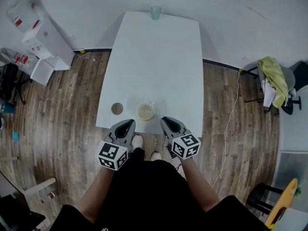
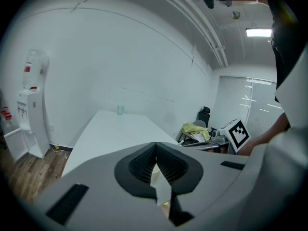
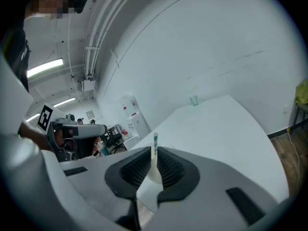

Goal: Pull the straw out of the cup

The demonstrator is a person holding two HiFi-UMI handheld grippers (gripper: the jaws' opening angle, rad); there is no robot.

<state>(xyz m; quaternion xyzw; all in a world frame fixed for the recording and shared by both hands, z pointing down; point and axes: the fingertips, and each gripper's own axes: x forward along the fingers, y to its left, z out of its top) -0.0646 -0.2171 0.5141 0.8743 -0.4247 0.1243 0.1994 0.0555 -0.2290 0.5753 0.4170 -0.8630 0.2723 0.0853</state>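
Surface: a long white table (image 1: 154,61) runs away from the person and is bare over most of its top.
Room: a wood-plank floor (image 1: 62,105) and white walls. A water dispenser (image 1: 41,35) stands off the table's far left corner. A chair draped in yellow-green cloth (image 1: 273,78) stands off the right edge, with a cable (image 1: 234,100) trailing on the floor between them.
Far edge: a small clear glass (image 1: 155,12) stands at its middle.
Near edge: the cup (image 1: 145,111) of pale yellowish drink sits at about the middle. A round brown disc (image 1: 117,109) lies apart to its left.
Straw: the straw (image 3: 155,141) is white with teal bands. It is at the near edge, just right of the cup. Its long axis is close to upright, with the banded end pointing up. It is too thin to trace from the head view.
Right gripper: the right gripper (image 3: 155,154) has its jaws drawn in to a narrow slit. The straw rises from between the tips.
Left gripper: the left gripper (image 2: 155,147) has its jaw tips pressed together with nothing between them. It sits at the near edge, between the disc and the cup.
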